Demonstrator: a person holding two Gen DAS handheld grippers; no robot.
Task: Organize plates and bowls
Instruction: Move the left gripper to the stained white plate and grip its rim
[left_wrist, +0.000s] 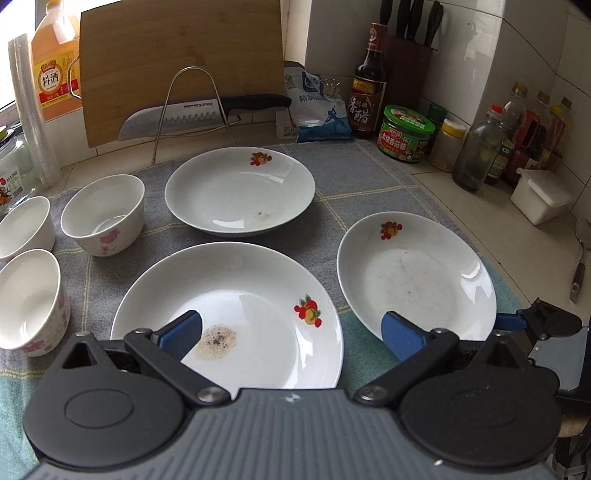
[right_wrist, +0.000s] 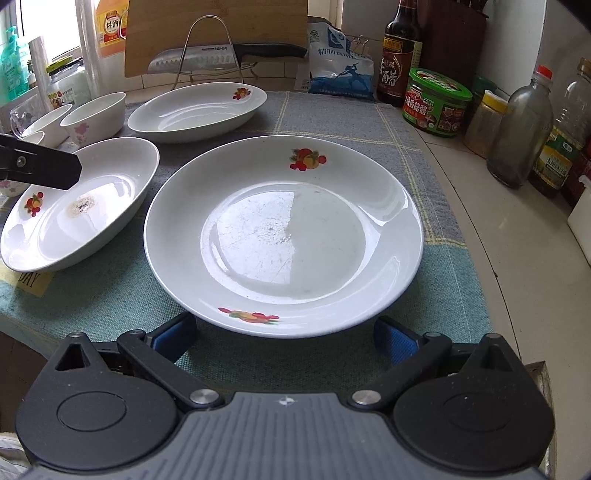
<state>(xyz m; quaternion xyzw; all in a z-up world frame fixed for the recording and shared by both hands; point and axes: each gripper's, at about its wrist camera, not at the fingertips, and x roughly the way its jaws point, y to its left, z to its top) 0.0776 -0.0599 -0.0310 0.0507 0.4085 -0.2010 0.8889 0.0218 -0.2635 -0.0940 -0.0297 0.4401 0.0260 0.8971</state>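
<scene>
1. Grey-green cloth covers the counter, with everything on it.
2. Three white plates: near-left plate, right plate, far plate.
3. Three bowls sit left.
4. Left gripper spread wide over the near-left plate, empty; right gripper wide open at the right plate's near rim, empty.

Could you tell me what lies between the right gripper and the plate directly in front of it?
Only bare green cloth lies between the open right gripper and the plate, as the right wrist view shows.
</scene>
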